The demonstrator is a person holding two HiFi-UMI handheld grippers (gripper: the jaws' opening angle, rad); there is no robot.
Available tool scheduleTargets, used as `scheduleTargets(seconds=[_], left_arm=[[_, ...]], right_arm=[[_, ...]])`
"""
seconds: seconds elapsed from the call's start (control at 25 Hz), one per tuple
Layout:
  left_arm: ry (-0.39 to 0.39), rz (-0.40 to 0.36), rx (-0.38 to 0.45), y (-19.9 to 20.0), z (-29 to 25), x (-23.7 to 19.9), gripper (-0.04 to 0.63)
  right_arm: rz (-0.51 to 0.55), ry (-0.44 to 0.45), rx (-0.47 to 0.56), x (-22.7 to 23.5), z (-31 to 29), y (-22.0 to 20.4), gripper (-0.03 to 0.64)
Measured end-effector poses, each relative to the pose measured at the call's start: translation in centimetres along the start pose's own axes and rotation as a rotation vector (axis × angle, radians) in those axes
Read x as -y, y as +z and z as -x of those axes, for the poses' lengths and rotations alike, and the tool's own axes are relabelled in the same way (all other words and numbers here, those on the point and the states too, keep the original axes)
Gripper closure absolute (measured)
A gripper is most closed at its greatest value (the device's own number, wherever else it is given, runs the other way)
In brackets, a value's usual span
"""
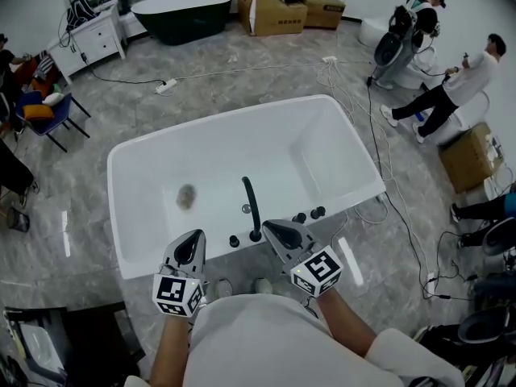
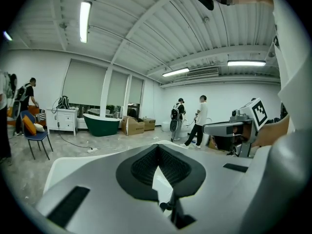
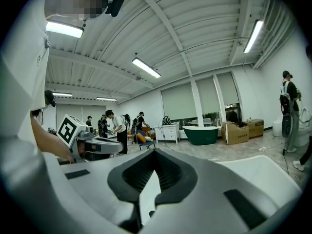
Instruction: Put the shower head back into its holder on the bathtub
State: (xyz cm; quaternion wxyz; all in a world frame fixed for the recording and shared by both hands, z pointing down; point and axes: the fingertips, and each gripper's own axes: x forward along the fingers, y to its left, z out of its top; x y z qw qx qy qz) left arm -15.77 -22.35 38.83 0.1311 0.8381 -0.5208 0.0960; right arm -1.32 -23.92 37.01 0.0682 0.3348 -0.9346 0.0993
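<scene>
The white bathtub lies below me, with a black curved spout and several small black fittings on its near rim. I cannot make out which fitting is the shower head or its holder. My left gripper hangs over the near rim left of the spout, shut and holding nothing. My right gripper hangs just right of the spout's base, also shut and holding nothing. In the left gripper view the jaws meet over the white tub; in the right gripper view the gripper looks the same.
A drain marks the tub floor. Cables trail over the grey floor on the right. A dark green tub, cardboard boxes, a white cabinet and a blue chair stand farther off. People stand at the right.
</scene>
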Motion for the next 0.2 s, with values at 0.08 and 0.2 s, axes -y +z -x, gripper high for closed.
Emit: scheduleTargets(seconds=[0.08, 0.2], left_arm=[[0.003, -0.002, -0.004, -0.07, -0.01, -0.05, 0.583], [0.007, -0.002, -0.007, -0.15, 0.00, -0.31, 0.583]], right_arm=[[0.000, -0.004, -0.002, 0.14, 0.17, -0.06, 0.600], [0.001, -0.008, -0.004, 0.20, 0.15, -0.07, 0.600]])
